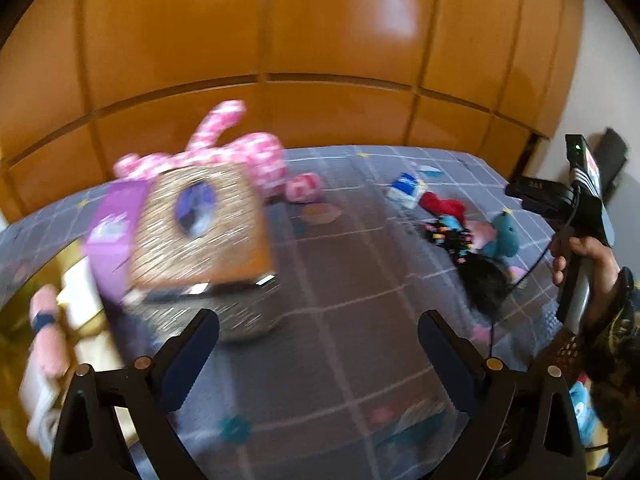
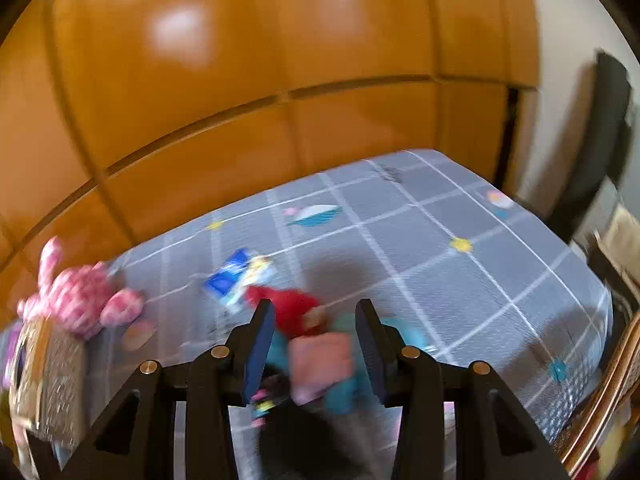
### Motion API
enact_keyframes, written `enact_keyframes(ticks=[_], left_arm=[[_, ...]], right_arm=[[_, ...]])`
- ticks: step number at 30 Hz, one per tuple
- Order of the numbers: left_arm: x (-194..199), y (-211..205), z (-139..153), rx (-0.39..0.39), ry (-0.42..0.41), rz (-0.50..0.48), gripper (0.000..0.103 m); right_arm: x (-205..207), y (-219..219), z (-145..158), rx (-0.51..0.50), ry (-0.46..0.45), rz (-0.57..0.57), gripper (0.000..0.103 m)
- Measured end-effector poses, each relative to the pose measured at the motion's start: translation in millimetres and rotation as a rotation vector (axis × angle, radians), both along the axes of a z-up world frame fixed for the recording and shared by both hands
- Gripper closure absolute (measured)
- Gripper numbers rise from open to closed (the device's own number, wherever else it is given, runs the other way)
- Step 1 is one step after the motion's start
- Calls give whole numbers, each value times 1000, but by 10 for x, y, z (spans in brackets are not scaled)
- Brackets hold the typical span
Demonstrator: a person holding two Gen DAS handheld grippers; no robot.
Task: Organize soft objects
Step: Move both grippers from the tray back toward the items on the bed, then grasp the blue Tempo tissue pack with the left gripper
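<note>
Left wrist view: the left gripper (image 1: 318,344) stands with its jaws wide and nothing between them, tilted down over bare bed (image 1: 352,320) cover. The soft toys lie well off to the right and farther up the bed: a teal plush (image 1: 506,236) with a black patterned piece (image 1: 448,236) beside it and a red cloth (image 1: 444,204) just beyond. The woven basket (image 1: 200,232) sits up and left of these jaws, with a pink plush rabbit (image 1: 240,152) behind it. The right hand (image 1: 584,260) holds its tool beside the toy heap, so it is plainly the nearer one.

Right wrist view: the right gripper (image 2: 316,344), pitched downward, has its jaws at a middling gap, with the teal plush (image 2: 344,392) and a pink part directly between them; blur hides whether the pads press on it. The red cloth (image 2: 292,308) lies just ahead, and the basket (image 2: 52,380) far left.
</note>
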State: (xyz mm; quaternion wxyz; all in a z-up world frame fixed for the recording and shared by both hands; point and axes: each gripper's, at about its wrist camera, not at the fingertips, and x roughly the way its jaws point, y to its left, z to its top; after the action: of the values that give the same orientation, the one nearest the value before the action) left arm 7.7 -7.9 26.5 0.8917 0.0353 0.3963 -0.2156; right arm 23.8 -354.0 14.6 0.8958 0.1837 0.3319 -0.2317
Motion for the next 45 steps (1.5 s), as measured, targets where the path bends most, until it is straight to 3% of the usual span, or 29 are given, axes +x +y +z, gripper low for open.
enact_keyframes(ticks=[4, 14, 17, 20, 25, 29, 34, 37, 38, 39, 45], left_arm=[[306, -427, -60, -12, 24, -70, 2], [1223, -1290, -448, -81, 262, -141, 0], [1457, -1468, -491, -58, 244, -121, 0], [1677, -1706, -481, 3, 173, -126, 0], [1938, -2191, -441, 97, 73, -210, 0], [2143, -2533, -580, 179, 81, -264, 0], [2389, -2803, -837, 225, 144, -293, 1], [2529, -2924, -996, 247, 177, -276, 14], [2578, -2923, -1036, 246, 198, -265, 26], [2619, -2911, -1073, 229, 238, -266, 47], [2403, -2469, -773, 61, 209, -208, 47]], right_arm=[[-69, -255, -42, 145, -60, -40, 61], [-78, -254, -71, 261, -134, 5, 61], [-77, -274, -94, 299, -144, 21, 61], [-89, -307, -120, 340, -159, 28, 61], [-107, -333, -141, 395, -176, 35, 56], [-117, -343, -147, 422, -191, 49, 56], [-133, -372, -169, 452, -209, 52, 56], [-136, -370, -176, 456, -207, 52, 56], [-133, -369, -176, 454, -206, 52, 56], [-130, -366, -177, 453, -204, 52, 56], [-152, -374, -164, 443, -221, 33, 56]])
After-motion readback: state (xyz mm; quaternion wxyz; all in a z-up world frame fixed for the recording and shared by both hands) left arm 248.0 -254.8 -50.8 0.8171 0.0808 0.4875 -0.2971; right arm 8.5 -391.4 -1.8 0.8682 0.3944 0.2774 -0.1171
